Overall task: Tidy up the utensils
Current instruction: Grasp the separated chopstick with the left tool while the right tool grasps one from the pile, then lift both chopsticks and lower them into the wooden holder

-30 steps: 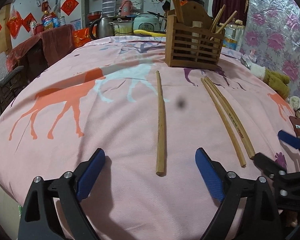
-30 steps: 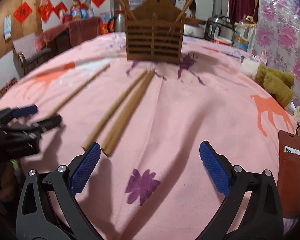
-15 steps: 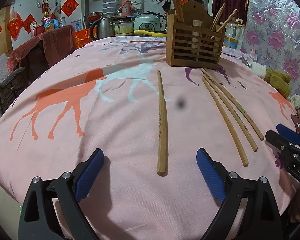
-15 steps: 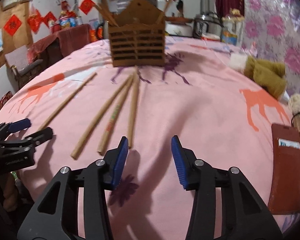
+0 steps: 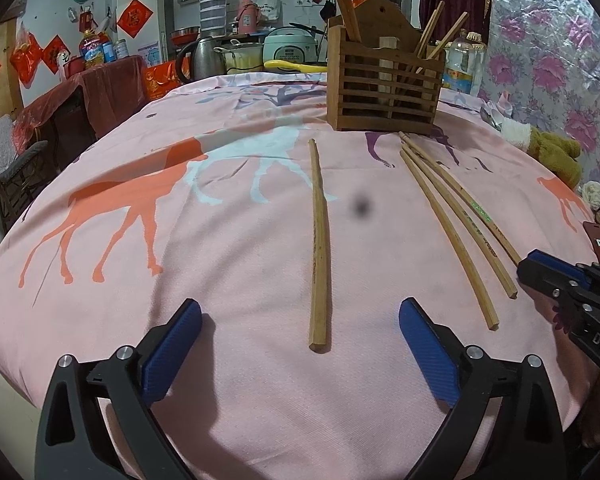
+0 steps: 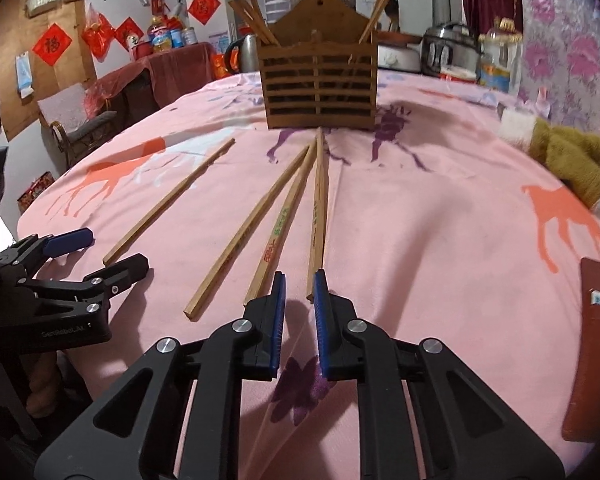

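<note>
Several wooden chopsticks lie on the pink cloth in front of a slatted wooden holder (image 5: pixel 384 76) (image 6: pixel 319 80) that has more chopsticks standing in it. One chopstick (image 5: pixel 318 240) (image 6: pixel 168 200) lies alone; three more (image 5: pixel 452 224) (image 6: pixel 284 216) fan out to its right. My left gripper (image 5: pixel 300 356) is open, its blue pads either side of the lone chopstick's near end. My right gripper (image 6: pixel 299 312) is nearly shut and empty, just behind the near ends of the right-hand chopsticks (image 6: pixel 317 216).
A brown plush toy (image 6: pixel 568 160) lies at the table's right edge, and a brown wallet (image 6: pixel 596 344) sits at the near right. Pots, a kettle and bottles stand behind the holder. The table edge is close below both grippers.
My right gripper has closed from wide open to nearly shut and swung left toward the three chopsticks. The left gripper has barely moved.
</note>
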`<state>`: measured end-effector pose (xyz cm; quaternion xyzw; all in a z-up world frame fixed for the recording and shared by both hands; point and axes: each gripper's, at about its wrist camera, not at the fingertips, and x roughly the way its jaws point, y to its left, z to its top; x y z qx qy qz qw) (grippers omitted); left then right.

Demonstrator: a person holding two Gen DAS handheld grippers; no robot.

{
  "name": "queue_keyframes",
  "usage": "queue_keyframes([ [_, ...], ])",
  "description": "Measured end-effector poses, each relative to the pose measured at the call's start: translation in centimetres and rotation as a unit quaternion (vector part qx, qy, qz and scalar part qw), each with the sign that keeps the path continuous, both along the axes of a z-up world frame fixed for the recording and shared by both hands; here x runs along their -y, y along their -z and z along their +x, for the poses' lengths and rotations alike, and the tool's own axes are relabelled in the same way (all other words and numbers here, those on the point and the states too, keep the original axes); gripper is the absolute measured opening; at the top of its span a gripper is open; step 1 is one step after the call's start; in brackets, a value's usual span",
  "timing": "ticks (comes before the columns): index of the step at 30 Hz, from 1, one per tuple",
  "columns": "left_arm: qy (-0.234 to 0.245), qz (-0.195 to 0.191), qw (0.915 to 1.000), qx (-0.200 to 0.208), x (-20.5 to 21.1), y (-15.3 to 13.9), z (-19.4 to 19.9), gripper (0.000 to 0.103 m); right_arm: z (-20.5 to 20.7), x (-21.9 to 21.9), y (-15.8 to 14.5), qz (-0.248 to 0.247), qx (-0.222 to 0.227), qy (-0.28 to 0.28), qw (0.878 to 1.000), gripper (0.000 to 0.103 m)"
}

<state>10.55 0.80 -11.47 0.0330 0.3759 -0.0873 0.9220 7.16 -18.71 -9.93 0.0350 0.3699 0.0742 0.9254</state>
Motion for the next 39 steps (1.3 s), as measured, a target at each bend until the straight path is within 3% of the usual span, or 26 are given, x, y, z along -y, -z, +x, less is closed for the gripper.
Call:
queue_keyframes([
  [13, 0.000, -0.009, 1.0000, 0.000, -0.2, -0.1, -0.1, 0.097, 0.1, 0.3, 0.4, 0.000, -0.006, 0.016, 1.000, 0.009],
  [16, -0.005, -0.013, 0.9999, 0.005, -0.6, -0.3, -0.2, 0.080, 0.2, 0.6, 0.4, 0.005, -0.008, 0.018, 1.000, 0.008],
  [18, -0.001, -0.017, 0.9998, 0.007, -0.7, -0.5, -0.4, 0.057, 0.2, 0.6, 0.4, 0.004, -0.008, 0.019, 1.000, 0.008],
  [22, 0.014, -0.017, 0.9997, 0.009, -0.4, -0.6, -0.5, 0.028, 0.2, 0.6, 0.5, 0.005, -0.008, 0.019, 1.000, 0.008],
  [24, 0.026, -0.019, 0.9995, 0.008, -0.1, -0.6, -0.6, 0.008, 0.2, 0.6, 0.5, 0.004, -0.008, 0.019, 1.000, 0.008],
  [33, 0.044, -0.017, 0.9987, 0.018, 0.7, -1.4, -1.3, 0.006, -0.1, 0.6, 0.1, -0.001, 0.005, 0.025, 1.000, 0.006],
  [39, 0.047, -0.013, 0.9982, 0.035, 1.1, -3.0, -2.0, 0.006, -1.4, 1.1, -2.2, 0.004, 0.047, 0.038, 0.998, 0.006],
])
